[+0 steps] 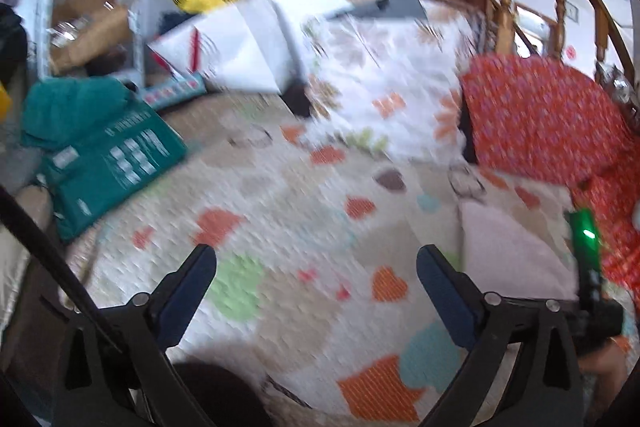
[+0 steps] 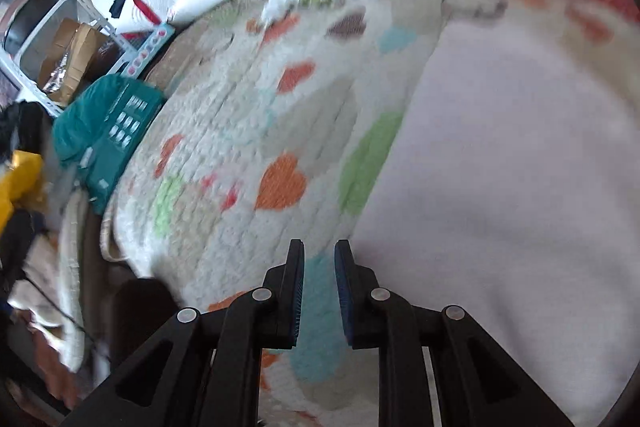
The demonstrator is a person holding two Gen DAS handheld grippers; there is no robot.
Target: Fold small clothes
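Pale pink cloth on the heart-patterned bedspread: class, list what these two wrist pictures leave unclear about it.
- Pale pink cloth: right wrist view, motion blur hides seams and folds, so what garment it is cannot be told.
- Its right side: left wrist view, cut off behind the green-lit device.
- Its near edge: right wrist view, hidden behind the right tool.
- Teal package: print too blurred to read.

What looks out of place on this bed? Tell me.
Nothing looks damaged or spilled. The pale pink cloth lies flat on the heart-print quilt. A teal package sits at the quilt's far edge amid clutter. Both views are motion-blurred, so fine detail is unclear.
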